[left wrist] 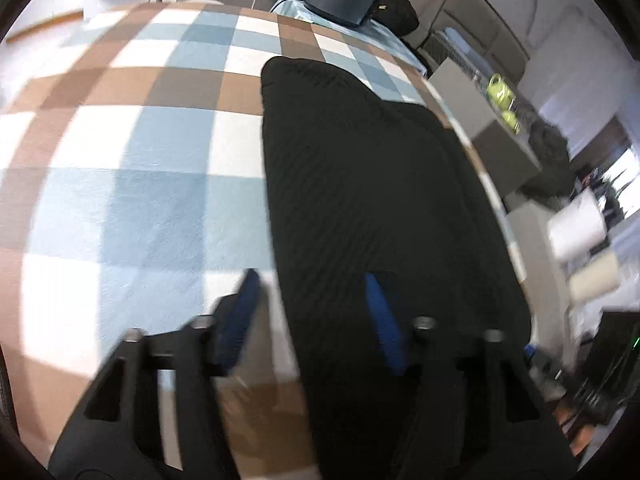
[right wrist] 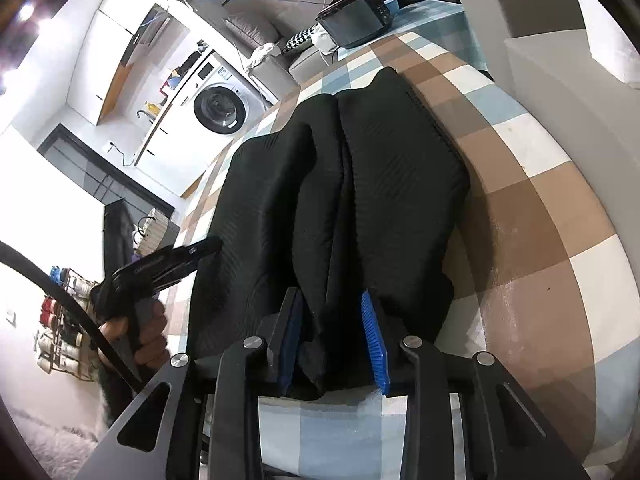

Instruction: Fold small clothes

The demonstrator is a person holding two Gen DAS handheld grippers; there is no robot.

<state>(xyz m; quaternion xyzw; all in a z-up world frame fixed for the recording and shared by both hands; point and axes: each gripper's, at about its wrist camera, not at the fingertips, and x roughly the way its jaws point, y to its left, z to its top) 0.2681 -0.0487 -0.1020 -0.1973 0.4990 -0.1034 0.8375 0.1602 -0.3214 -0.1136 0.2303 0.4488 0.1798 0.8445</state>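
Checkered cloth in blue, brown and white covers the table (right wrist: 532, 208), and behind it stand a washing machine (right wrist: 219, 109) and a grey sofa (right wrist: 256, 28). On the cloth lies the black ribbed garment (right wrist: 340, 200), already folded into a long narrow shape; its long axis runs from the near edge of the table toward the far edge. The right hand-held gripper (right wrist: 334, 340) is the nearer one: it stands at the near end of the garment with a bunched fold between its blue pads (right wrist: 374, 344), but I cannot tell if they press it. The left hand-held gripper (left wrist: 316, 316) is open over the left edge of the garment, holding nothing; one finger is over the cloth, the other over the fabric.
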